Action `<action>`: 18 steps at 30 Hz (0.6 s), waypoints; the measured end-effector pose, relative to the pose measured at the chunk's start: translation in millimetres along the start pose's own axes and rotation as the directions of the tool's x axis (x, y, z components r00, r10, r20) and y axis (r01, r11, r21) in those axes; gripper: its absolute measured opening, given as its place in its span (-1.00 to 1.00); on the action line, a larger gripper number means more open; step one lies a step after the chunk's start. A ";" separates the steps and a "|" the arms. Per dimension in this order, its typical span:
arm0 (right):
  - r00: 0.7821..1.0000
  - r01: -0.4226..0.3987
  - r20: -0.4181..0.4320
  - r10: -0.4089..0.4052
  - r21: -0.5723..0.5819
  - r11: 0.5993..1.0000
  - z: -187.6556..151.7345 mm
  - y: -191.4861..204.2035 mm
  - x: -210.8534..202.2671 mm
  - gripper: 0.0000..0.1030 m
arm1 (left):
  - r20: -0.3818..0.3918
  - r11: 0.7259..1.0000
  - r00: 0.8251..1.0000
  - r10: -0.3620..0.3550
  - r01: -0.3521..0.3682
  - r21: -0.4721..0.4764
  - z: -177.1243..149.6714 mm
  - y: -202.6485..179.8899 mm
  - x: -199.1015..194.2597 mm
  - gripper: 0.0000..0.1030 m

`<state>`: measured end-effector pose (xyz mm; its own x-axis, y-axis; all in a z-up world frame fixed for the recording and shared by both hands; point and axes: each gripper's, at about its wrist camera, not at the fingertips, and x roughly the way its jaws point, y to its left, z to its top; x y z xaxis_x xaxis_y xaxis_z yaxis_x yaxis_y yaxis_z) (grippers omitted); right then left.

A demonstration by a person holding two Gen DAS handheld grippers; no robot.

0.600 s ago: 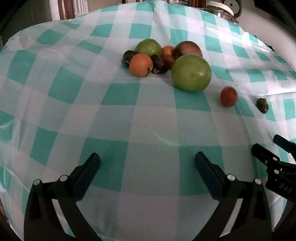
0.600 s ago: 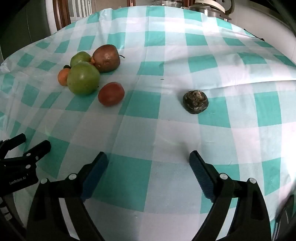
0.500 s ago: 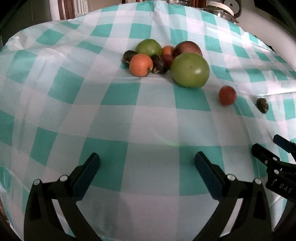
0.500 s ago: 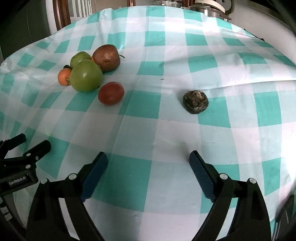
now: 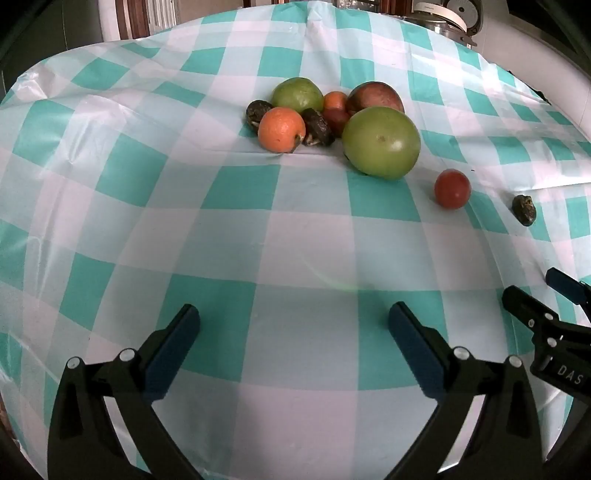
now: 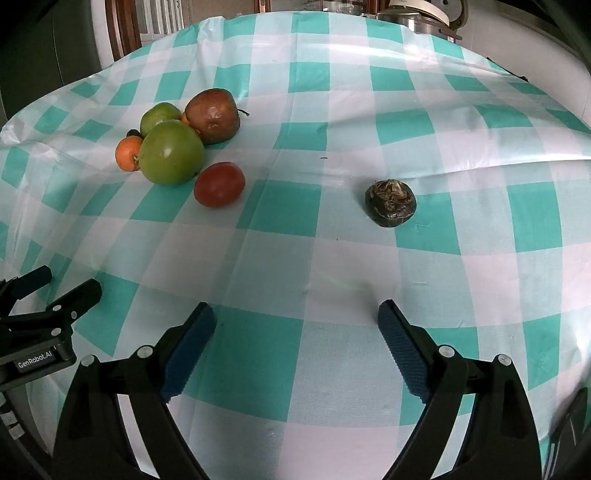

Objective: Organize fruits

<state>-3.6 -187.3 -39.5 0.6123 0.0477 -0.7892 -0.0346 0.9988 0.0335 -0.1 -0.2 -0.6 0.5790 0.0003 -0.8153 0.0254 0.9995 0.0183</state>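
Note:
A cluster of fruit sits on the checked tablecloth: a large green fruit (image 5: 381, 142) (image 6: 171, 153), a smaller green one (image 5: 297, 94), an orange (image 5: 282, 129), a dark red apple (image 5: 373, 97) (image 6: 213, 115) and small dark fruits (image 5: 317, 127). A red tomato (image 5: 452, 188) (image 6: 219, 184) lies just right of the cluster. A dark wrinkled fruit (image 5: 524, 209) (image 6: 390, 202) lies alone further right. My left gripper (image 5: 293, 321) is open and empty, well short of the cluster. My right gripper (image 6: 295, 317) is open and empty, short of the dark fruit.
The teal and white checked cloth (image 5: 236, 236) covers the whole table. A metal appliance (image 5: 443, 16) stands beyond the far edge. Each gripper shows at the edge of the other's view: the right one (image 5: 546, 332), the left one (image 6: 44, 306).
The left gripper has drawn back slightly, so the fruit cluster looks a little farther. The right gripper has hardly moved. No fruit has moved.

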 end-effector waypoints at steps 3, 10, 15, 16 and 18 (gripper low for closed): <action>1.000 0.000 0.000 0.000 0.000 1.000 0.0 0.3 0.0 0.70 | 0.000 1.000 1.000 0.000 0.000 0.000 0.0 0.1 -0.1 0.97; 1.000 0.000 0.000 0.000 0.000 1.000 -0.3 0.3 -0.1 0.70 | 0.001 1.000 1.000 0.001 -0.001 0.000 0.7 0.7 -2.3 0.97; 1.000 0.000 0.001 0.000 0.000 1.000 -0.5 0.2 -0.2 0.70 | 0.001 1.000 1.000 0.001 -0.001 0.000 0.7 0.7 -2.3 0.97; 1.000 0.000 0.001 0.000 0.000 1.000 -0.4 0.4 -0.2 0.70 | 0.001 1.000 1.000 0.001 -0.001 0.000 0.7 0.7 -2.6 0.97; 1.000 0.000 0.001 0.000 0.000 1.000 -0.5 0.4 -0.2 0.70 | 0.001 1.000 1.000 0.001 -0.001 0.000 0.7 0.7 -2.6 0.97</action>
<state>-4.1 -187.0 -39.6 0.6129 0.0476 -0.7888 -0.0345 0.9988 0.0334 -1.0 0.4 2.0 0.5796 0.0008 -0.8149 0.0253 0.9995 0.0189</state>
